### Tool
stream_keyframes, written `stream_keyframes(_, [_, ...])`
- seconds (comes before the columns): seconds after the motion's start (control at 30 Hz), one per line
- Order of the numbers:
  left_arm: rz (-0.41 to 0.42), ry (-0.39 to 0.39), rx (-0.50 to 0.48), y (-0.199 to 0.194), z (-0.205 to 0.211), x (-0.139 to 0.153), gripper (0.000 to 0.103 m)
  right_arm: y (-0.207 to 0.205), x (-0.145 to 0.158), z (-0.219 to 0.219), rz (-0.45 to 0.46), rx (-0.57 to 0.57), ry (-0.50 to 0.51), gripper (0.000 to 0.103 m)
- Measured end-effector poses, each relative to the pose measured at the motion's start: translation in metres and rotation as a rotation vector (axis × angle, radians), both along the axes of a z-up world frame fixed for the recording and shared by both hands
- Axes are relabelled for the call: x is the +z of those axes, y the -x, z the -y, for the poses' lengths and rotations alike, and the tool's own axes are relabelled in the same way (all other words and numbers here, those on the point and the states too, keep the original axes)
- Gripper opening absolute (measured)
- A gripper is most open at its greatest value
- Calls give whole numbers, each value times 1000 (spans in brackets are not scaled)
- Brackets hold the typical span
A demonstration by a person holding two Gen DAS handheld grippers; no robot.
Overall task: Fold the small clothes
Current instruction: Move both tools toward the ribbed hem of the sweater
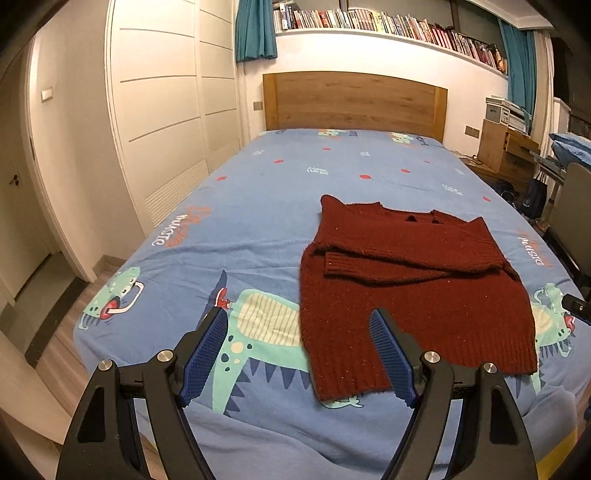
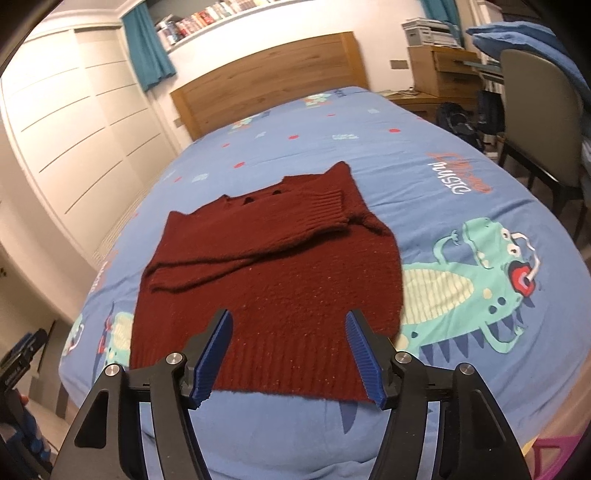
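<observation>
Between your left gripper's blue pads sits nothing but air: jaws wide apart, holding nothing, hanging above the near left corner of the dark red sweater. Its right finger shows over the ribbed hem, its left finger over the bedsheet. Your right gripper also stands well parted, empty, hanging over the middle of the hem; no pad presses on the knit. The sweater lies flat on the near part of the bed, hem toward you, neck toward the wooden headboard. Both sleeves are folded across the chest, one cuff lying near the left edge, the other near the right shoulder. Blue sheet with green dinosaur prints lies under it and on both sides. Beyond: white wardrobe on the left, book shelf above the headboard, teal curtains, chair and wooden cabinet at the right of the bed.
</observation>
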State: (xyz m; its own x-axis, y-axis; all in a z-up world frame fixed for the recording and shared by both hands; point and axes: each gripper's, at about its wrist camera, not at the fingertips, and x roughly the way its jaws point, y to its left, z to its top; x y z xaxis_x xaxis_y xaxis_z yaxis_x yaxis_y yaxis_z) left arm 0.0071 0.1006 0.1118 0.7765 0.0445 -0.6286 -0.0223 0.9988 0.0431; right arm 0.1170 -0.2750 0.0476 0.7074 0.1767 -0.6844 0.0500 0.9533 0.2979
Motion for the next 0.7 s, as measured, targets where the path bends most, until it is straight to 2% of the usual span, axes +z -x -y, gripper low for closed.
stream_keyframes(0.1, [6, -45, 8, -1, 13, 1, 75, -3, -7, 3, -1, 33, -28, 65])
stream_keyframes(0.2, [5, -100, 4, -1, 29, -1, 75, -3, -15, 8, -7, 50, -46, 74])
stream_keyframes(0.33, [-19, -171, -18, -6, 49, -10, 75, -4, -30, 27, -14, 25, -113, 76])
stream_keyframes(0.7, [-59, -257, -46, -33, 82, -23, 75, -3, -60, 53, -75, 1, -161, 77])
